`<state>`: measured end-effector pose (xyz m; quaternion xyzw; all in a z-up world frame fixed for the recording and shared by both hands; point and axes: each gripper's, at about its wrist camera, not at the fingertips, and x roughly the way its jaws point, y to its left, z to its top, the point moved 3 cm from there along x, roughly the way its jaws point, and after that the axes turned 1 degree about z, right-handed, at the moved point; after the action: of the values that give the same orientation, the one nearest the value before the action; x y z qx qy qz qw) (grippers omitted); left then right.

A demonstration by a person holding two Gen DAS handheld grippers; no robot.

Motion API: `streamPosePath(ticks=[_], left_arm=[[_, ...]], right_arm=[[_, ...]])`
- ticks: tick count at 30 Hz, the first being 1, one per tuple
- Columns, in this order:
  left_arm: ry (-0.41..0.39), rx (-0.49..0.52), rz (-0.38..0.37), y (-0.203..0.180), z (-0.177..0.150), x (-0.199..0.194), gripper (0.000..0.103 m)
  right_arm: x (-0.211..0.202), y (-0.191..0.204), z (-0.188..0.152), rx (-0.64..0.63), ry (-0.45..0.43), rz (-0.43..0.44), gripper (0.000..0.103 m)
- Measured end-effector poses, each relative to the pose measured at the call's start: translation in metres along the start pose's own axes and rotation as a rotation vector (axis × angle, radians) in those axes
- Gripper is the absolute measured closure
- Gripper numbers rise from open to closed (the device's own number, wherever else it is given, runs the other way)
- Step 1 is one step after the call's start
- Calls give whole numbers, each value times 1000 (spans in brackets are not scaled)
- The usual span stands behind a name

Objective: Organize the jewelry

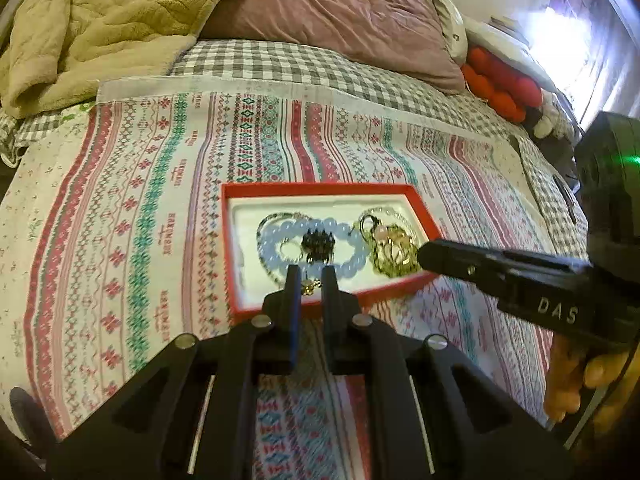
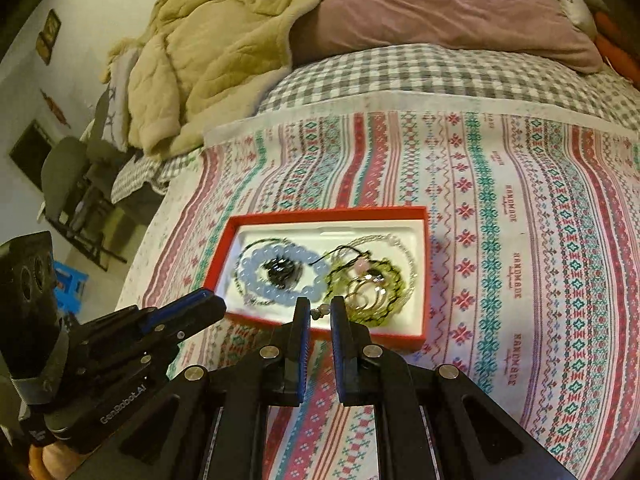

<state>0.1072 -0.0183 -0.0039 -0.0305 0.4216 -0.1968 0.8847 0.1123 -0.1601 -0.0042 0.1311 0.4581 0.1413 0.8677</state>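
- Two grippers hover at the red box (image 1: 326,189) holding the jewelry: blue bead bracelet (image 1: 276,240), gold pieces (image 1: 390,256).
- Left gripper (image 1: 311,276) and right gripper (image 2: 320,306): jaws narrowly apart, nothing clamped.
- Step, judged: sorting nearly complete; next calls for a fine pinch.
- Small charm between the fingertips is blurred.

Dim, warm light | window (image 1: 560,44) glare blown out — right edge | fisheye bending | soft blur
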Motion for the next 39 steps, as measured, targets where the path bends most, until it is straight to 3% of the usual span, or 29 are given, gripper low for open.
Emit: streamPosePath(ticks=[8, 10, 12, 18, 19, 20, 22, 28, 30, 32, 35, 39], left_arm=[[-9, -33, 13, 2, 7, 15, 91], [-8, -30, 21, 1, 7, 15, 82], [-14, -24, 28, 0, 8, 14, 64], [-17, -14, 66, 1, 7, 2, 41], [-16, -9, 84, 1, 6, 0, 38], [-15, -5, 103, 2, 4, -2, 35], [-5, 4, 148, 2, -1, -6, 29], [79, 17, 253, 3, -29, -9, 14], [107, 18, 286, 3, -38, -9, 1], [121, 2, 302, 3, -47, -11, 1], [130, -24, 307, 3, -57, -16, 1], [126, -41, 319, 1, -65, -21, 1]], right_arm=[[11, -17, 1, 40, 31, -6, 92], [11, -19, 3, 56, 31, 1, 91], [10, -21, 5, 74, 34, 15, 83], [0, -22, 1, 70, 36, 7, 77], [-2, -22, 0, 65, 36, 6, 71], [-5, -22, -2, 61, 34, 3, 53], [-14, -22, -6, 45, 13, -19, 29], [-28, -24, -27, -21, 46, -135, 26], [-31, -23, -37, -53, 54, -191, 20], [-34, -20, -46, -75, 54, -217, 16], [-41, -16, -59, -85, 49, -250, 0], [-43, -13, -72, -78, 65, -291, 0]])
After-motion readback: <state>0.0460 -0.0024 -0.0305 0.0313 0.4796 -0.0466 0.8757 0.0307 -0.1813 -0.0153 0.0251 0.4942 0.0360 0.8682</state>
